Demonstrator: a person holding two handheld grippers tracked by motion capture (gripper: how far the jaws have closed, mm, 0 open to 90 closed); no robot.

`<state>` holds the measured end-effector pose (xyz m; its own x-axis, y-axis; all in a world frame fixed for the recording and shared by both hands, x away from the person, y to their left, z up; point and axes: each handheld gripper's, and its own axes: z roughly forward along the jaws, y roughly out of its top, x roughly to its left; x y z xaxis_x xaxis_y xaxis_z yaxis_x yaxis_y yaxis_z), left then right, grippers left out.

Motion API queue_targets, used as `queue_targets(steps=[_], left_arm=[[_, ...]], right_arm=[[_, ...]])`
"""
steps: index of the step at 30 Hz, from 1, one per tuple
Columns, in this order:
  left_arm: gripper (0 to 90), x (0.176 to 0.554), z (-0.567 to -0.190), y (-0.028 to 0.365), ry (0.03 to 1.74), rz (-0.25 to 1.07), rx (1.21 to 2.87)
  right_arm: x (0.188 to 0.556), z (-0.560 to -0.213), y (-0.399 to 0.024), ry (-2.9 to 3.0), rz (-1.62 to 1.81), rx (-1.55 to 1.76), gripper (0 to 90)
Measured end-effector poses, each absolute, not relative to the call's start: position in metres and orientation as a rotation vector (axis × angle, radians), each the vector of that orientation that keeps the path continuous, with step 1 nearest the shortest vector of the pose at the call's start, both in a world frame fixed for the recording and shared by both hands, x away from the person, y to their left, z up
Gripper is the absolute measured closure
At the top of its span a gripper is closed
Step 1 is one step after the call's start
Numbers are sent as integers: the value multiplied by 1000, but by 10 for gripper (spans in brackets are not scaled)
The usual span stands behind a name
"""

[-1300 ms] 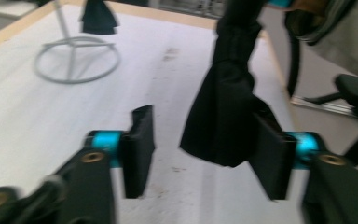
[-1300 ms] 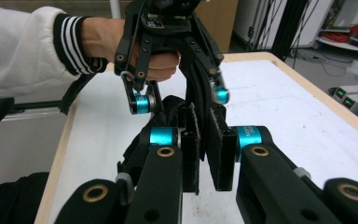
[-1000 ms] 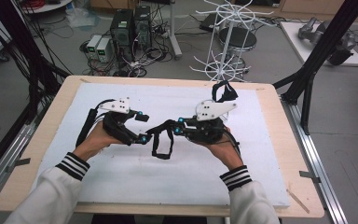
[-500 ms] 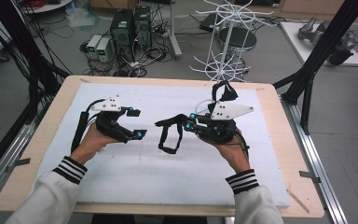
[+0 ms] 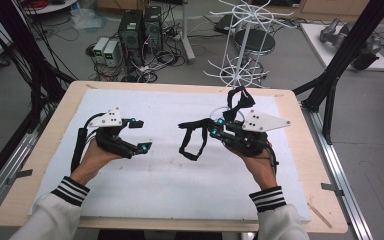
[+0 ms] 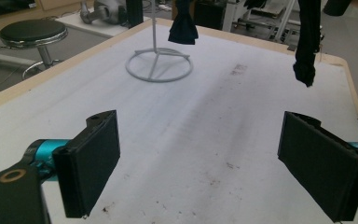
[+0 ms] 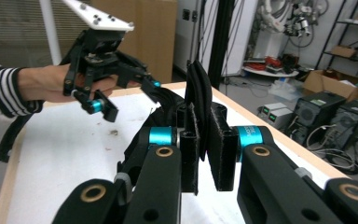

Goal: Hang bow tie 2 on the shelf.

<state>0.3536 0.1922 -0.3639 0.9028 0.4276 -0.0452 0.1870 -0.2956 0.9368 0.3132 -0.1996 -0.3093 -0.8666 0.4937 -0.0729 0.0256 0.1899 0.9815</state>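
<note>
A black strap [image 5: 192, 140] hangs in a loop over the white mat [image 5: 180, 190], and my right gripper [image 5: 215, 127] is shut on its upper end. In the right gripper view the strap [image 7: 199, 102] stands pinched between the two pads of that gripper [image 7: 204, 140]. My left gripper [image 5: 141, 135] is open and empty, left of the strap and apart from it. Its own view [image 6: 200, 158] has bare mat between the jaws. A small white wire stand [image 6: 158, 70] with a ring base carries another black piece [image 5: 240, 97] behind the right gripper.
The mat lies on a wooden table [image 5: 30, 165]. On the floor behind it stand a tall white wire rack [image 5: 245, 40], a stool and computer cases [image 5: 140, 25]. Black frame posts [image 5: 330, 85] rise at the table's right and left sides.
The two hands have drawn apart: my left gripper has gone left, away from the strap, and my right gripper has gone right with the strap still in it.
</note>
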Motion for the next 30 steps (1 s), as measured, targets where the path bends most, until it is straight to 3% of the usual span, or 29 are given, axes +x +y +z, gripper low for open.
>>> queue_targets(steps=[30], left_arm=[[133, 315, -404, 244, 565, 372, 1727]], right_arm=[[306, -295, -226, 1877, 1700, 626, 839]])
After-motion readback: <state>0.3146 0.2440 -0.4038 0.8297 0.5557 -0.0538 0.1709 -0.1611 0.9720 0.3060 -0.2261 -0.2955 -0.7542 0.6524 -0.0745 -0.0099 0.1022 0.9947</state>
